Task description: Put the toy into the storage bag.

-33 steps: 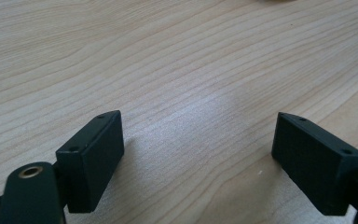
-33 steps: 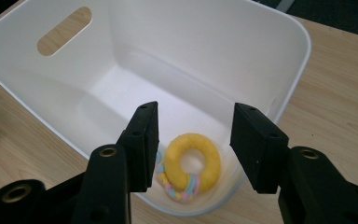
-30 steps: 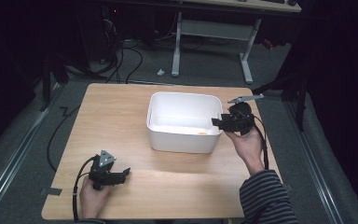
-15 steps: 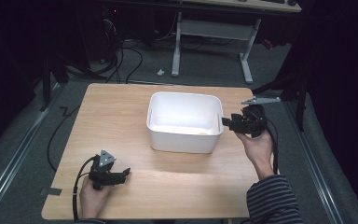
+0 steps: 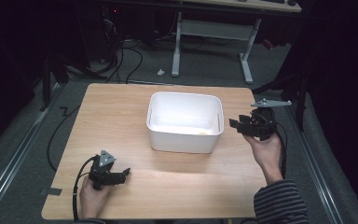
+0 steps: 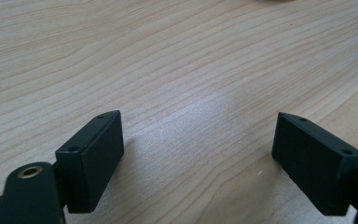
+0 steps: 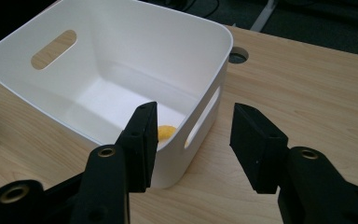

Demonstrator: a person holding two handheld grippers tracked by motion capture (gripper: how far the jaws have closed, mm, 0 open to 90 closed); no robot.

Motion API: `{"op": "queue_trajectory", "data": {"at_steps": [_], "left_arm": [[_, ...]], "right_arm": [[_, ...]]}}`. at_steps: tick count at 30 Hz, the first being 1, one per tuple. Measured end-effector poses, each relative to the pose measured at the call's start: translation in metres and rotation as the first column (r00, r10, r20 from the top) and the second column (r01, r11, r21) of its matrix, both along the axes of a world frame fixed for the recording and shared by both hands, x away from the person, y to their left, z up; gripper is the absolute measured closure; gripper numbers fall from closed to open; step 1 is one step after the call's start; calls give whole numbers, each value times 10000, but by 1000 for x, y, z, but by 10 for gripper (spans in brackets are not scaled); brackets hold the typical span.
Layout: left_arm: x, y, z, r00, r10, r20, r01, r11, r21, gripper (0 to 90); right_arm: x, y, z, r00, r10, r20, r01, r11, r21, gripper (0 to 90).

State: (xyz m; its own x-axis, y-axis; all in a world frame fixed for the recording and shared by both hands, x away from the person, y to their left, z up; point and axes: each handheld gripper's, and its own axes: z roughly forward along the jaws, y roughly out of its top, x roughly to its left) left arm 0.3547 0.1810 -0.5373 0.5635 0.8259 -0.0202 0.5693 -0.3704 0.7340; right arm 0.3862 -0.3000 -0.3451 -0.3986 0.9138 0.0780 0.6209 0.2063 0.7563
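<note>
The right gripper [image 7: 193, 140] has its fingers [image 7: 142, 142] parted and empty, just beside the white bin [image 5: 185, 121], whose near corner holds a small yellow piece [image 7: 165, 132]. To fetch it, lift over the rim, then descend straight. The left gripper [image 5: 121, 175] rests released on the worktop [image 5: 121, 116].

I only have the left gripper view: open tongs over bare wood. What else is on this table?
Observer: A white bin stands mid-table, ahead of the left tongs and apart from them.
Operator: Anything inside it?
Observer: One small yellow thing lies on its floor, by the wall nearest the right tongs.
Operator: What are those doing?
Observer: They point at the bin's right wall from just beside it, open and holding nothing.
</note>
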Motion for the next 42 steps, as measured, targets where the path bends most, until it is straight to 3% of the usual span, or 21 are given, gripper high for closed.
{"op": "queue_trajectory", "data": {"at_steps": [7,19,21,24,27,30,42], "left_arm": [[0,0,0,10000,-1,2,1,10000,-2,169],[0,0,0,10000,-5,1,5,10000,8,169],[0,0,0,10000,-6,1,6,10000,8,169],[0,0,0,10000,1,-3,-1,10000,11,169],[1,-1,0,10000,62,19,-62,10000,0,169],[1,-1,0,10000,50,20,-50,10000,14,169],[2,-1,0,10000,96,26,-96,10000,9,170]], "right_arm": [[-8,-13,-6,9997,-237,-114,239,9995,214,516],[-26,-19,-2,9997,-238,66,238,9997,-80,509],[-29,-23,-2,9996,-235,136,233,9996,141,509],[-34,-29,-7,9995,-275,175,268,9990,363,509],[-38,-33,-9,9995,-232,217,228,9996,157,508],[-43,-36,-9,9990,-120,426,109,9996,277,509],[-57,-52,-26,9995,-96,293,79,9984,558,510]]}}
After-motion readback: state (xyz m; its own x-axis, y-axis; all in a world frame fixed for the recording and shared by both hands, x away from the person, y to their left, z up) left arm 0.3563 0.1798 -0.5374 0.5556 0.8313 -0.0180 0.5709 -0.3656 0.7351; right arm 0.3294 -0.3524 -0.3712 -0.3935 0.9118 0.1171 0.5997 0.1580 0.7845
